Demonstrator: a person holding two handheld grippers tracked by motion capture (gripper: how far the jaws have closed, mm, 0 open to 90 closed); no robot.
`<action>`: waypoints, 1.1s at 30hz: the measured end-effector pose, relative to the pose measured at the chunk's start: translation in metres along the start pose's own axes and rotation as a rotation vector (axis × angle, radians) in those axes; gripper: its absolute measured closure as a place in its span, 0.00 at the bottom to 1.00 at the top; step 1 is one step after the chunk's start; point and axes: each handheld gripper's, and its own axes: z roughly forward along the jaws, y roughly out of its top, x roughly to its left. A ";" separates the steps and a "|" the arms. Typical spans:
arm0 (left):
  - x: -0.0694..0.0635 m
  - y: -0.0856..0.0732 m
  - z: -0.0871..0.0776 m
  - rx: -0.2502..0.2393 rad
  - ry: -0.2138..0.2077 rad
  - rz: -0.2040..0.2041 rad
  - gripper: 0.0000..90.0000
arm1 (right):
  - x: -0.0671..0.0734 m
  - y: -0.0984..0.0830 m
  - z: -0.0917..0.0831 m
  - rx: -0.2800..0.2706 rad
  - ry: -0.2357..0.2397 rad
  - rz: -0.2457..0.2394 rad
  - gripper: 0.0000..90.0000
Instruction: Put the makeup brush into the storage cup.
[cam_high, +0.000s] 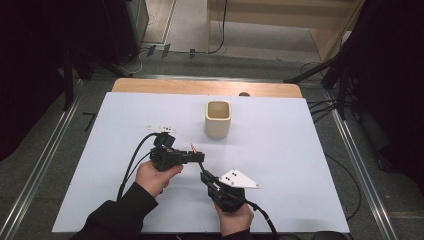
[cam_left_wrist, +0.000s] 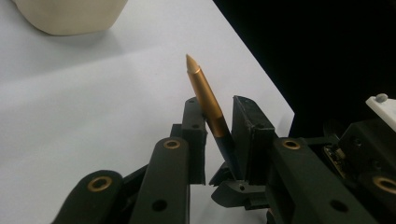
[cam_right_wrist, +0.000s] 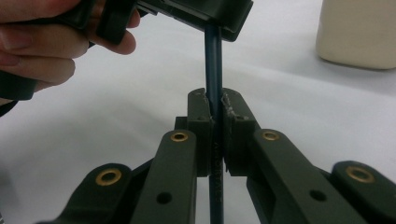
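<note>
— Pen: copper-gold at the tip end, dark blue along the rest.
— Cup: plain cream, unpatterned. Sheet over the table: pale lavender-white.
— Both grippers: black, with brass-coloured rivets.
— Sleeve: black too.

Overhead light is hitting the white worktop evenly; surroundings are staying dark. Soft shadow is falling beside the cup. Gripper views are looking softer, cup edges going blurry, near claw parts slightly defocused.
</note>
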 end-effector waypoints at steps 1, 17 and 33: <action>0.000 0.000 0.000 0.000 -0.002 -0.002 0.87 | 0.000 0.000 0.001 0.008 0.000 0.003 0.94; 0.008 0.002 -0.007 0.001 -0.045 -0.065 0.93 | -0.004 0.008 0.000 0.088 0.001 -0.030 0.61; 0.009 0.006 -0.015 0.034 0.016 -0.003 0.93 | -0.009 0.024 0.014 0.281 0.150 -0.052 0.29</action>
